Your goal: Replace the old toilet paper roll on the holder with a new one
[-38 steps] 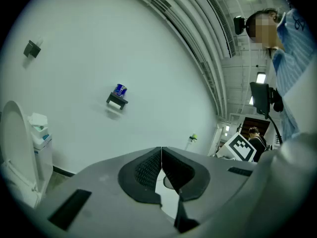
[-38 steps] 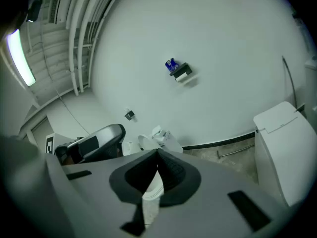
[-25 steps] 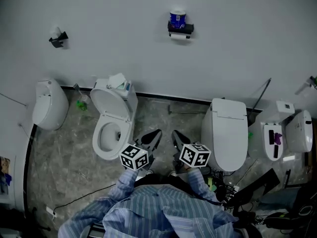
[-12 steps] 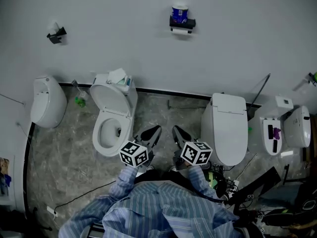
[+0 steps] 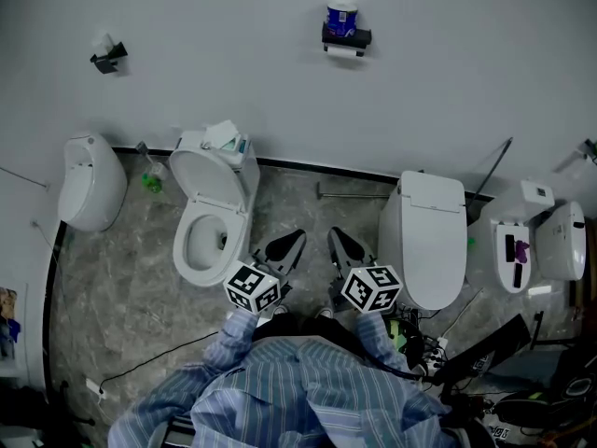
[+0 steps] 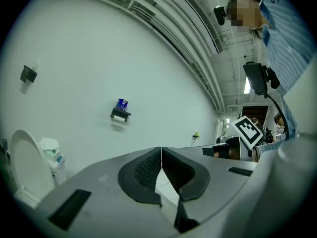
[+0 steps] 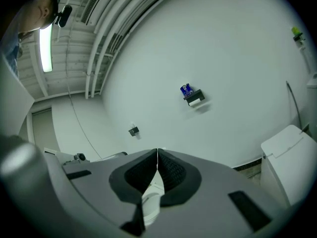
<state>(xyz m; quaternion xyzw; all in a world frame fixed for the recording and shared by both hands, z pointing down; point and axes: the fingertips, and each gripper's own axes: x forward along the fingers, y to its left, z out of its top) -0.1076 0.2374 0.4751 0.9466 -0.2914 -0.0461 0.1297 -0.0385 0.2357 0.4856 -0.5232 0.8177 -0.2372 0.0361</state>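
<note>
Both grippers were closed and empty. The left gripper had its jaws pressed tip to tip with nothing between them. The right gripper was the same. In the head view they sat low and side by side, just above the person's striped sleeves, and pointed up-frame toward the wall.

The holder was mounted high on that wall, well apart from both grippers. It lay up-frame and slightly right of the gap between them. A blue roll stood upright on top of the holder. Some white paper showed just beneath it (full roll or stub, could not tell). Neither gripper touched any of this.

In the left gripper view the holder sat above and left of the closed jaws. In the right gripper view it sat above and right of them.

An open toilet was just left of the left gripper. A closed toilet was just right of the right gripper. A second holder hung on the wall far to the left.
</note>
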